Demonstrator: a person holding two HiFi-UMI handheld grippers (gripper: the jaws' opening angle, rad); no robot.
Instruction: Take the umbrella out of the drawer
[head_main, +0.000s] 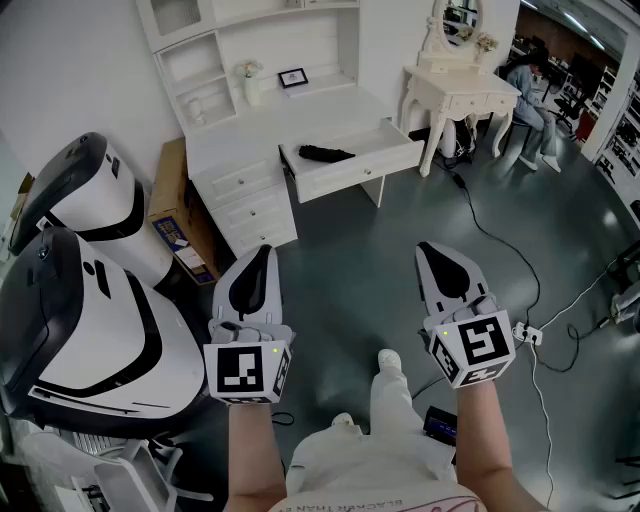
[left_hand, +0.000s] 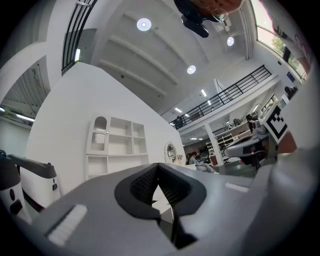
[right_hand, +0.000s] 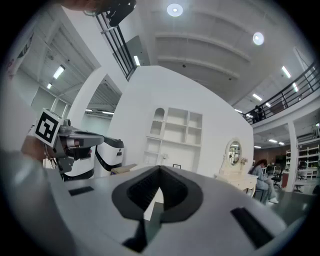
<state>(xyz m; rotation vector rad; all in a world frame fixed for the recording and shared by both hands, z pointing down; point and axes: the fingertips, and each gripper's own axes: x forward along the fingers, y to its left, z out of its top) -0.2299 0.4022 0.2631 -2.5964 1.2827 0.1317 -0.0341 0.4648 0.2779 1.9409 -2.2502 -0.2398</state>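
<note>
Currently hovering left gripper (head_main: 258, 256) and right gripper (head_main: 432, 250) side by side above the grey floor (head_main: 370, 260), both aiming roughly level toward the white desk (head_main: 300, 125). Reading both pairs of jaws as pressed together in their own views, ribbed pads meeting along a seam, clamping nothing.

Spotting the umbrella (head_main: 325, 153), black and folded, lying inside the open drawer (head_main: 365, 172), well ahead of both tips and roughly between their two lines. Seeing that drawer pulled out toward the grippers, just right of a stack of closed drawers (head_main: 250, 205).

Finding grey floor between the tips and the drawer front. Noting clutter off to the sides:
- left of the left gripper: seeing two big white-and-black machines (head_main: 90, 320), the nearer one close beside the gripper's body
- ahead-left of it: seeing a cardboard box (head_main: 172, 205) sitting between the far machine and the drawer stack
- ahead-right of the right gripper: seeing a white dressing table (head_main: 455, 100) with an oval mirror (head_main: 460, 18), a seated person (head_main: 530, 85) beyond
- right of the right gripper: seeing cables (head_main: 500, 245) trailing across the floor, a power strip (head_main: 527, 335) lying just beside its rear end
- behind and between both: catching a white shoe (head_main: 388, 360)

Seeing a shelf unit (head_main: 250, 40) rising over the desk top, with a small picture frame (head_main: 293, 77) and a vase (head_main: 248, 85) sitting there, far ahead of both tips.
</note>
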